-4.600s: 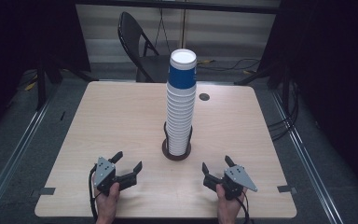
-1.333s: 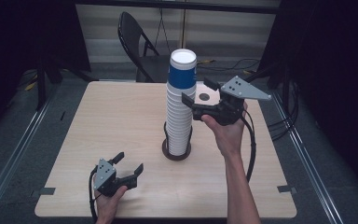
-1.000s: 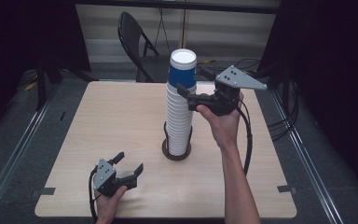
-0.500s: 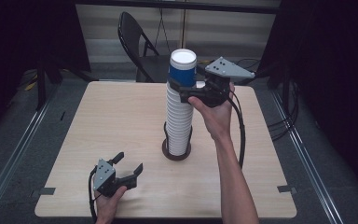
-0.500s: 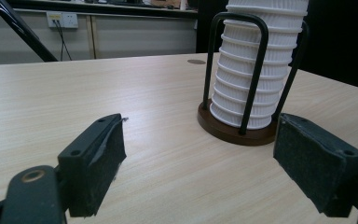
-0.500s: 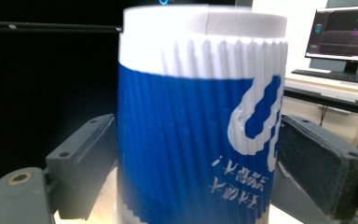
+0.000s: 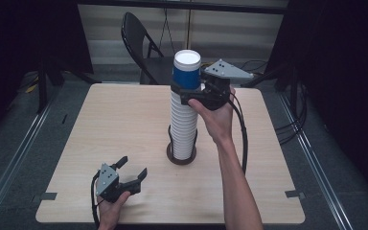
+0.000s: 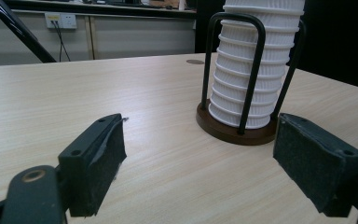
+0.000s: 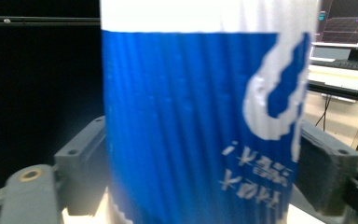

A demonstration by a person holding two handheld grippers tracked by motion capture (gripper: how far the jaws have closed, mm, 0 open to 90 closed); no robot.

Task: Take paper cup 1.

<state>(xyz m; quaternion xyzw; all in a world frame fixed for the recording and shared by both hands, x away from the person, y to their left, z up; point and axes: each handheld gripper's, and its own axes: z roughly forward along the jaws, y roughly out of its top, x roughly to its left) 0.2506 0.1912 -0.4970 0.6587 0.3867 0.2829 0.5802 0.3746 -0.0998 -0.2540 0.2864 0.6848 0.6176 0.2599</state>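
Two grippers are in use. I read the right gripper (image 7: 188,95) at centre frame in the high view, level with the top of the cup stack (image 7: 184,122). Its jaws have just been closing, and the top cup (image 7: 187,71), blue-walled with a white base facing up, now sits between them. In the right gripper view the cup (image 9: 200,126) is at centre frame, upside down, with one pad against its left wall and one against its right. I see no gap on either side, so I log the cup as gripped near its lower, open end. The right hand (image 7: 216,115) holds the gripper body from the right of the stack.

The stack stands upright in a dark round holder (image 7: 181,157) just below centre of the wooden table (image 7: 124,120). In the left gripper view, the holder's wire hoops (image 8: 235,70) rise around the white ribbed cups at upper right of frame.

I read the left gripper (image 7: 133,168) at lower left in the high view, low over the table, well apart from the stack. Its jaws stand wide apart with nothing but bare table between the pads (image 8: 103,163). The left hand (image 7: 109,211) holds it from the bottom edge.
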